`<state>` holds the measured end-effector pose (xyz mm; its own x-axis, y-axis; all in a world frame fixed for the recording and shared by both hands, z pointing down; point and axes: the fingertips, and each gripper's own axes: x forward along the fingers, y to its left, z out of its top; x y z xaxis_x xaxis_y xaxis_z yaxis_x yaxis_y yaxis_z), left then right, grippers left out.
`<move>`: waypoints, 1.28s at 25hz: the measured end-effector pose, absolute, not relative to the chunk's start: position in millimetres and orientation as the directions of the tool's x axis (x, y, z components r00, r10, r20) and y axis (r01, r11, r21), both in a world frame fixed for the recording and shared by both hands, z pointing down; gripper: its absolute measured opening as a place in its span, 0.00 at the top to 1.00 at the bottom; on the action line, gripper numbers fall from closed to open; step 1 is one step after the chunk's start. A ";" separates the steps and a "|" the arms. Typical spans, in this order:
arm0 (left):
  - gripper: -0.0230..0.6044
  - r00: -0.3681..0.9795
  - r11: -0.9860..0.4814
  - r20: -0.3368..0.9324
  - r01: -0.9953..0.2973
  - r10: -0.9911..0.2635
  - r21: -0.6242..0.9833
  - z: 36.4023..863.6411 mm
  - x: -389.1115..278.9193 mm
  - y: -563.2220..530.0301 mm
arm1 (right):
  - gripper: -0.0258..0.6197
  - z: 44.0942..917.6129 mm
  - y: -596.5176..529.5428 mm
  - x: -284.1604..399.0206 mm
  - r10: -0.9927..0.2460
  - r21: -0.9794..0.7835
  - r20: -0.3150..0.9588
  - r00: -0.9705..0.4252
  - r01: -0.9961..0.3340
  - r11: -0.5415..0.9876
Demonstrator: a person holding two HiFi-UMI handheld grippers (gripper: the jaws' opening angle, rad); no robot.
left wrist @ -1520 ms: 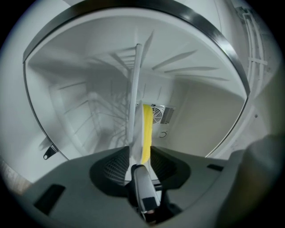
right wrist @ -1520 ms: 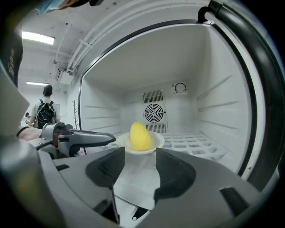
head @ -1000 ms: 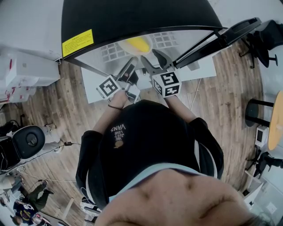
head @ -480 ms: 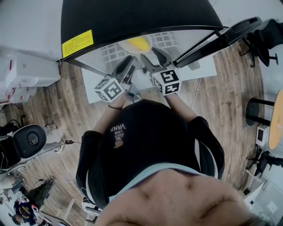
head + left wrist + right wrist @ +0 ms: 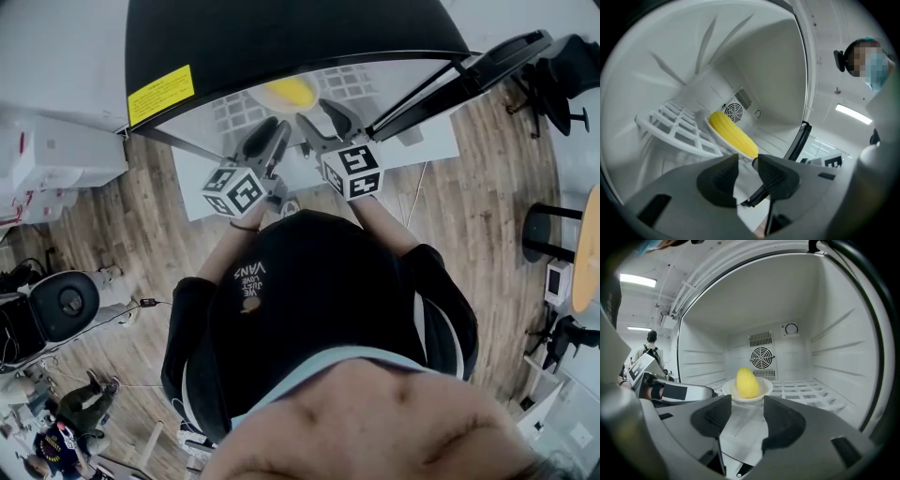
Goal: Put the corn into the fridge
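Observation:
A yellow corn cob (image 5: 286,92) lies on a white plate (image 5: 764,389) on the white wire shelf (image 5: 670,129) inside the open black fridge (image 5: 281,37). The corn (image 5: 747,383) sits mid-shelf in front of the rear fan grille, and the left gripper view also shows the corn (image 5: 733,133). My left gripper (image 5: 267,136) and right gripper (image 5: 323,117) hover side by side at the fridge mouth, short of the plate. The left gripper (image 5: 747,164) is tilted and open with nothing between its pads. Also open and empty is the right gripper (image 5: 747,411).
The fridge door (image 5: 469,80) hangs open to the right. White boxes (image 5: 56,150) stand at the left, a chair base (image 5: 61,300) lower left, a round table (image 5: 586,253) at the far right. A person (image 5: 649,352) stands far back.
The left gripper has rolled about its own axis, so its marker cube shows a different face. The right gripper, corn and plate have stayed put.

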<state>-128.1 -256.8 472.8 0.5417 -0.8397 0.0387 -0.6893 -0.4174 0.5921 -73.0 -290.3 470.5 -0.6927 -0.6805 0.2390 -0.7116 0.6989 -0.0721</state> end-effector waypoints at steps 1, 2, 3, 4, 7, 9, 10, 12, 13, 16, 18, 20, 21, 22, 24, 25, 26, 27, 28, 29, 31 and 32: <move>0.76 0.542 -0.417 0.041 -0.690 -0.839 0.591 473.6 -127.8 -256.7 | 0.61 470.5 -290.4 -72.9 -0.680 -0.072 0.238 -0.693 -0.711 0.699; 0.76 0.542 -0.416 0.043 -0.690 -0.839 0.592 474.4 -127.7 -256.7 | 0.61 470.6 -290.4 -72.8 -0.680 -0.071 0.237 -0.694 -0.711 0.700; 0.76 0.542 -0.415 0.044 -0.690 -0.839 0.593 475.0 -127.7 -256.5 | 0.61 470.5 -290.4 -72.8 -0.680 -0.072 0.236 -0.695 -0.710 0.701; 0.76 0.542 -0.414 0.046 -0.691 -0.839 0.593 475.5 -127.7 -256.4 | 0.61 470.4 -290.2 -72.9 -0.679 -0.073 0.234 -0.696 -0.709 0.701; 0.76 0.540 -0.412 0.049 -0.695 -0.840 0.590 475.8 -127.3 -256.0 | 0.61 470.0 -289.2 -72.6 -0.676 -0.080 0.228 -0.700 -0.706 0.704; 0.76 0.537 -0.411 0.048 -0.697 -0.842 0.587 475.1 -127.0 -256.4 | 0.61 469.7 -288.8 -72.3 -0.674 -0.084 0.226 -0.703 -0.703 0.706; 0.76 0.534 -0.410 0.047 -0.700 -0.844 0.585 474.8 -127.0 -256.9 | 0.61 469.6 -288.7 -72.0 -0.673 -0.085 0.226 -0.704 -0.703 0.706; 0.76 0.531 -0.411 0.046 -0.705 -0.846 0.579 473.9 -126.7 -257.5 | 0.61 469.0 -288.4 -70.6 -0.674 -0.086 0.223 -0.704 -0.703 0.706; 0.76 0.530 -0.412 0.045 -0.707 -0.847 0.576 473.2 -126.4 -257.4 | 0.61 468.6 -288.0 -69.6 -0.675 -0.087 0.221 -0.704 -0.703 0.706; 0.76 0.524 -0.411 0.042 -0.713 -0.851 0.568 471.0 -126.1 -255.5 | 0.61 465.9 -285.7 -66.3 -0.678 -0.089 0.212 -0.704 -0.705 0.703; 0.76 0.520 -0.411 0.043 -0.721 -0.853 0.558 469.6 -125.8 -253.5 | 0.61 463.8 -283.6 -64.0 -0.681 -0.089 0.205 -0.703 -0.706 0.702; 0.76 0.514 -0.412 0.037 -0.727 -0.857 0.550 467.6 -125.8 -251.8 | 0.61 462.2 -281.5 -62.0 -0.682 -0.090 0.199 -0.703 -0.707 0.702; 0.76 0.510 -0.411 0.033 -0.729 -0.860 0.547 466.6 -126.0 -251.0 | 0.61 461.6 -280.2 -61.1 -0.683 -0.090 0.197 -0.703 -0.707 0.702; 0.76 0.506 -0.411 0.030 -0.731 -0.862 0.545 465.7 -126.1 -250.3 | 0.61 461.1 -278.9 -60.2 -0.684 -0.089 0.195 -0.703 -0.707 0.701; 0.76 0.503 -0.412 0.026 -0.735 -0.864 0.538 464.2 -125.4 -248.5 | 0.62 459.9 -276.1 -58.4 -0.686 -0.086 0.191 -0.702 -0.708 0.701; 0.77 0.503 -0.413 0.026 -0.737 -0.864 0.535 463.7 -124.8 -247.3 | 0.62 459.4 -274.4 -57.6 -0.686 -0.086 0.189 -0.702 -0.708 0.701; 0.77 0.502 -0.414 0.025 -0.740 -0.864 0.530 463.3 -124.1 -245.8 | 0.62 459.0 -272.8 -56.7 -0.687 -0.085 0.187 -0.702 -0.708 0.701; 0.78 0.501 -0.415 0.025 -0.743 -0.865 0.525 462.9 -123.6 -244.3 | 0.63 458.4 -271.1 -55.7 -0.688 -0.083 0.183 -0.702 -0.709 0.700; 0.79 0.500 -0.416 0.024 -0.746 -0.866 0.520 462.5 -123.1 -242.8 | 0.64 457.4 -269.3 -54.7 -0.690 -0.082 0.177 -0.702 -0.709 0.701; 0.79 0.497 -0.416 0.024 -0.750 -0.867 0.515 462.0 -122.8 -241.3 | 0.67 456.0 -267.4 -53.7 -0.691 -0.080 0.170 -0.703 -0.709 0.701; 0.81 0.493 -0.415 0.021 -0.753 -0.870 0.510 461.3 -121.9 -238.1 | 0.72 453.2 -263.1 -51.0 -0.694 -0.074 0.156 -0.703 -0.709 0.701; 0.81 0.492 -0.414 0.020 -0.754 -0.870 0.510 461.2 -121.2 -236.4 | 0.75 452.2 -261.0 -49.3 -0.697 -0.071 0.150 -0.702 -0.710 0.700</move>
<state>-121.2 -236.4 461.2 0.4922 -0.8702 0.0205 -0.7539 -0.4144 0.5099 -49.3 -261.0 452.2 -0.7015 -0.6966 0.1505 -0.7104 0.7002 -0.0711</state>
